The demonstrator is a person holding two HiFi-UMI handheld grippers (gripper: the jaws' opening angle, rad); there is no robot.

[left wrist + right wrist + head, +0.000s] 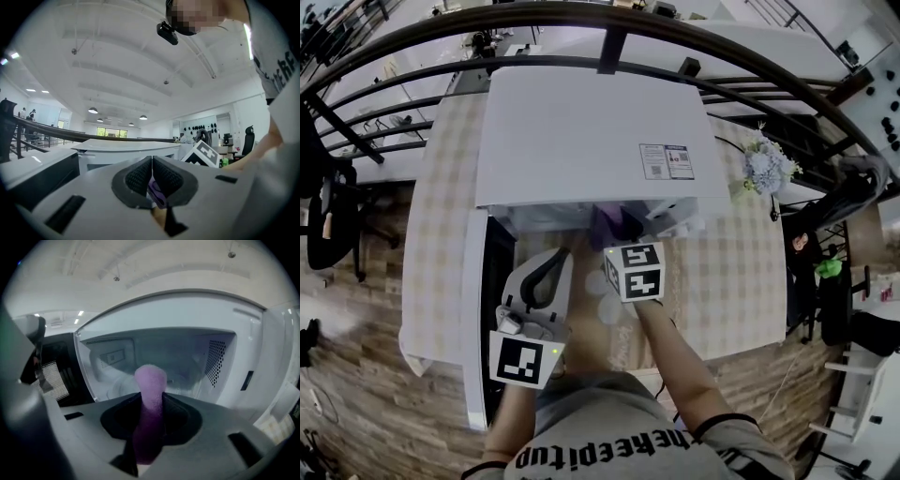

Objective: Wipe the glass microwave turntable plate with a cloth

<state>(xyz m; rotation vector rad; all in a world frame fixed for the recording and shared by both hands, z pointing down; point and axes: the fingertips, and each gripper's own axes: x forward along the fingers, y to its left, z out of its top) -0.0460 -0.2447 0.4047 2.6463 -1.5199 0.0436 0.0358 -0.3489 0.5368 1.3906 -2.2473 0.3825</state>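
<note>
1. The glass plate looks like the pale round shape on the floor inside the microwave. It is blurry, so I cannot be sure.
2. The purple cloth is right in front of the open microwave. It stands up like a soft roll, and its top pokes out past the jaws toward the inside of the oven.
3. The right gripper is squeezing the cloth. One jaw is on each side of it.
4. From above, the right gripper sits at the mouth of the microwave. Its marker cube faces up.
5. The left gripper is just beside the right one, a bit nearer to the person. Its jaws are pressed together at the tips.
6. A small purple bit is caught low down between the left jaws. I cannot tell what it is.
7. The microwave door hangs wide open on the left side.
8. The microwave is white and sits on a table with a checked cover.
9. A bunch of pale flowers stands to the right of the microwave.
10. A dark railing curves behind the table.
</note>
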